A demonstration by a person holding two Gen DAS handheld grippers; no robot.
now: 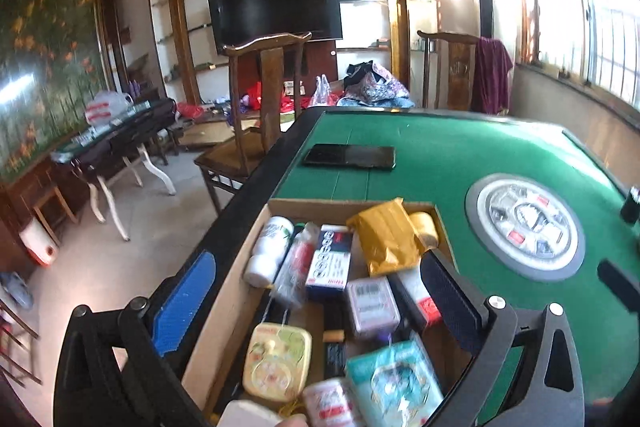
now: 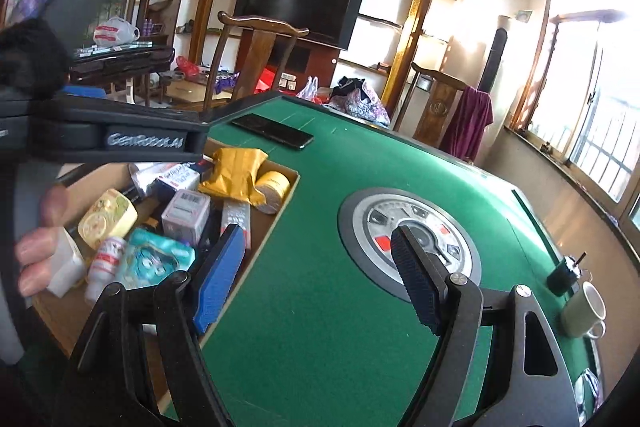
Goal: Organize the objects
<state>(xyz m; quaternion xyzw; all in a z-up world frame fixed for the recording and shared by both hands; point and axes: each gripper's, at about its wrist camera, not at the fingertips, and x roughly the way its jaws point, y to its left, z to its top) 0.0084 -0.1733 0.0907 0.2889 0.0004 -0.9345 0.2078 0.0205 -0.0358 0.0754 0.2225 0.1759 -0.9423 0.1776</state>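
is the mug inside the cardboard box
No, the mug stands on the green table, well apart from the cardboard box.

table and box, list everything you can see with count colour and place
table: 1, green felt, round grey hub at centre
cardboard box: 1, brown, table's left edge, full of small packs
gold pouch: 1, yellow, box's far end
tape roll: 1, yellow, beside pouch
phone: 1, black, flat on felt beyond box
mug: 1, pale green, table's right edge
chairs: 2, brown wood, far side
tv: 1, black, wall
left claw: open, over box
right claw: open, over felt
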